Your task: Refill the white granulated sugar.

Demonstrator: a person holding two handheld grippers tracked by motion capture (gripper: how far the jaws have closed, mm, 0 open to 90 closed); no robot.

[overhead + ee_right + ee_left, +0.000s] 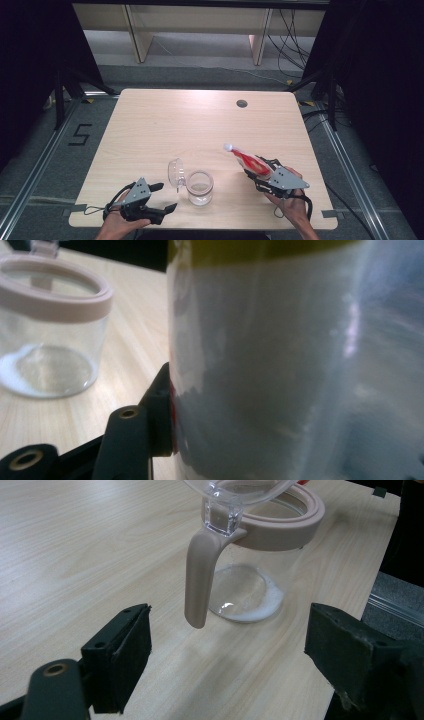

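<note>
A clear glass jar (pixel 200 187) with a pink rim stands near the table's front edge, its clear lid (pixel 176 172) swung open to the left. A little white powder lies on the bottom of the jar (pixel 250 580). My left gripper (pixel 167 196) rests open just left of it, and its jaws (pixel 230 655) stand wide on either side of the pink latch (pixel 200 575). My right gripper (pixel 259 174) is shut on a red-and-white bottle (pixel 246 160), white cap pointing up and left. White powder fills the bottle (pixel 300 365); a pad (pixel 161 410) presses its wall.
The light wooden table (pixel 200 125) has a round cable hole (pixel 242 103) near its far right corner. Black curtains and frame legs flank both sides. A tape mark (pixel 80 135) lies on the floor to the left.
</note>
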